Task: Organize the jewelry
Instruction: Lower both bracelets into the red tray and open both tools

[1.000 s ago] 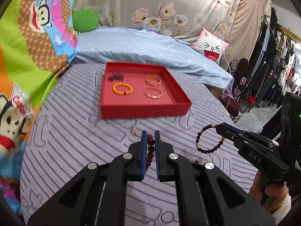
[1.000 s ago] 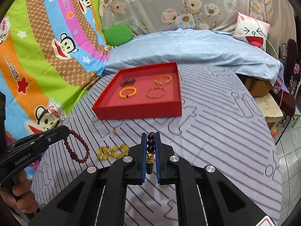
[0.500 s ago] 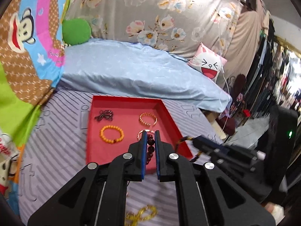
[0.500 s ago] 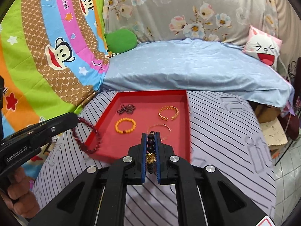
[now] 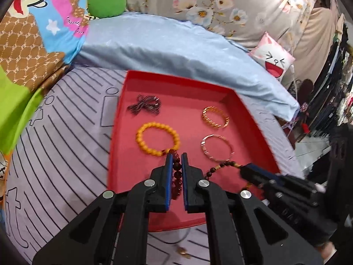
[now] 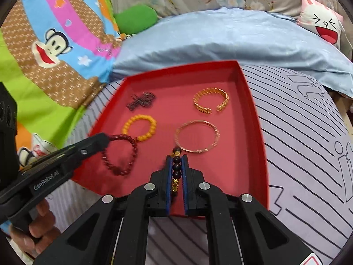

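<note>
A red tray (image 5: 113, 132) lies on the striped cover. It holds a dark twisted piece (image 5: 144, 106), a yellow bead bracelet (image 5: 139, 137), a gold cuff (image 5: 205, 118) and a thin bangle (image 5: 215, 135). My left gripper (image 5: 176, 156) is shut on a dark red bead bracelet (image 5: 176, 173), which hangs over the tray's near left part (image 6: 120, 154). My right gripper (image 6: 176, 158) is shut on a black-and-gold bead bracelet (image 6: 176, 167), just in front of the bangle (image 6: 196, 135). In the left wrist view that bracelet (image 5: 220, 166) dangles from the right gripper's tip over the tray floor.
The tray sits on a grey-lilac striped cover (image 6: 308, 145), with a light blue sheet (image 5: 176, 48) behind it. A small gold piece (image 5: 183, 251) lies on the cover in front of the tray. A green cushion (image 5: 106, 2) and a cat pillow (image 5: 273, 61) lie further back. A hand (image 6: 37, 227) holds the left gripper.
Both grippers have moved forward and down from the bare cover to above the tray's near half, each still holding its bracelet. The tray now looks much larger and closer.
</note>
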Available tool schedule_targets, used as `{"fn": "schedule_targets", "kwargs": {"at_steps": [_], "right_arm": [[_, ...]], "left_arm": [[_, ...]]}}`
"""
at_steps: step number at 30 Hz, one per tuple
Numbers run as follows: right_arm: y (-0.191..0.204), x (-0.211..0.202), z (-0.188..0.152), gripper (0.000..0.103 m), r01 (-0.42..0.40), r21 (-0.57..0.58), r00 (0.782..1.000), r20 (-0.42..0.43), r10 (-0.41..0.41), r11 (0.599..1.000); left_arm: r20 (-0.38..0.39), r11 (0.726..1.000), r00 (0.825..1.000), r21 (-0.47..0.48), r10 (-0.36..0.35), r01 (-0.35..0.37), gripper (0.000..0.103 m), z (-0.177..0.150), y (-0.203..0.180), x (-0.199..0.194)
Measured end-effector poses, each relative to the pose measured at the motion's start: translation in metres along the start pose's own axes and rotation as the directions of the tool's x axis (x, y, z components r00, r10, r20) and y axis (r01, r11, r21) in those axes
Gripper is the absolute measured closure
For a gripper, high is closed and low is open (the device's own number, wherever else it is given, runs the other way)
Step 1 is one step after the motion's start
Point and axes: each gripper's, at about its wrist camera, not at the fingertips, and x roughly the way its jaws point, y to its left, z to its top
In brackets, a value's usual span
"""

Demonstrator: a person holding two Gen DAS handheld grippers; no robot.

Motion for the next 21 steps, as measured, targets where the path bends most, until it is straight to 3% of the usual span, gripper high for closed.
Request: {"fn": "schedule_targets", "kwargs": {"at_steps": [6,9,12,21], "right_arm": [[-0.002,0.005,-0.005,0.095,0.078,-0.03,0.997,0.01,-0.078,0.996],[-0.003,0.001,-0.006,0.088,0.113,-0.036,0.993,0.036,-0.112,0.993],[-0.005,-0.008,-0.008,0.075,0.114,-0.034,0.992,0.061,-0.112,0.993],[0.002,-0.029,-0.013,0.074,0.105,-0.044,0.99,0.094,-0.101,0.994]], "left_arm": [[0.033,0.99,0.992,0.068,0.12,-0.122,0.095,-0.006,0.001,0.003],[0.074,0.984,0.984,0.067,0.161,-0.166,0.094,-0.009,0.004,0.001],[0.09,0.986,0.984,0.051,0.155,-0.16,0.087,-0.011,0.009,-0.004],[0.128,0.985,0.979,0.049,0.16,-0.167,0.086,-0.017,0.004,-0.025]]}}
